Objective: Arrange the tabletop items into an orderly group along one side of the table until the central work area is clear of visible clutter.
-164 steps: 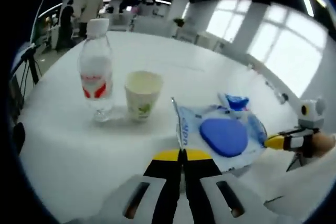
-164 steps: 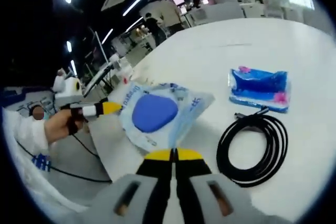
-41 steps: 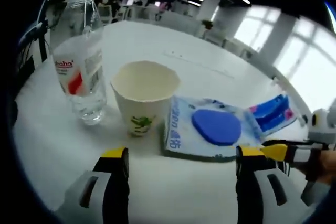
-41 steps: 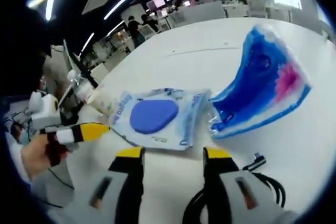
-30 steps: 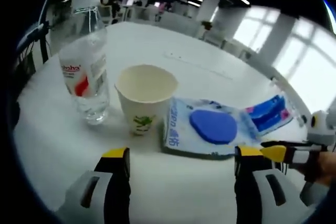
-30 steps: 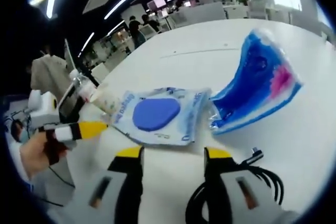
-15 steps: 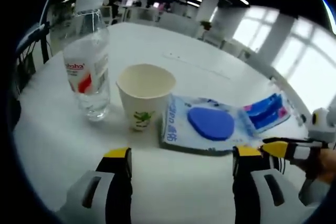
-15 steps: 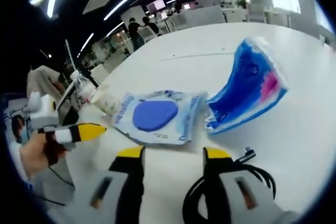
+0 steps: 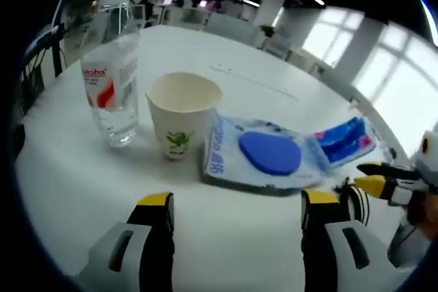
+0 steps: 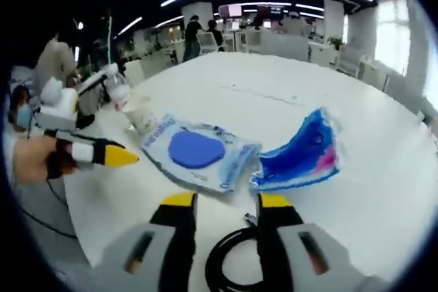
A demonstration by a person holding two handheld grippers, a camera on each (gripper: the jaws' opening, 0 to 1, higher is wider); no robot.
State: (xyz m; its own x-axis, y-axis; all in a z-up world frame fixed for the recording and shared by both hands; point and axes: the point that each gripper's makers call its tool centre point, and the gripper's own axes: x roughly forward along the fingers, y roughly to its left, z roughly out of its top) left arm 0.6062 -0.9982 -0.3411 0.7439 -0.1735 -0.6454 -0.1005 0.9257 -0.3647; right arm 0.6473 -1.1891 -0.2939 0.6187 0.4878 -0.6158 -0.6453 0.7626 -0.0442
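White tabletop (image 9: 82, 189), and along its edge a row is forming: water bottle (image 9: 111, 73), paper cup (image 9: 182, 112), wet-wipes packet (image 9: 263, 157) with its blue oval lid, and the blue-and-pink pouch (image 10: 301, 153) just beside that. In the right gripper view the black cable (image 10: 229, 261) lies coiled right under the right gripper (image 10: 222, 204), whose jaws stand spread around nothing. The left gripper (image 9: 235, 203) hovers with its jaws wide apart too, nothing between them, in front of the cup and packet.

The cable looks like the last stray, so my read is that it goes next. Best to pinch several loops of the coil at once, low against the tabletop, so it comes along as one bundle instead of trailing a tail, then set it down just past the pouch. Keep clear of the cup; it sits close to the packet and would tip easily.

Containers: the cup is upright and looks empty inside. The bottle is capped, upright, clear, with liquid seemingly low in it, though I can't be sure.
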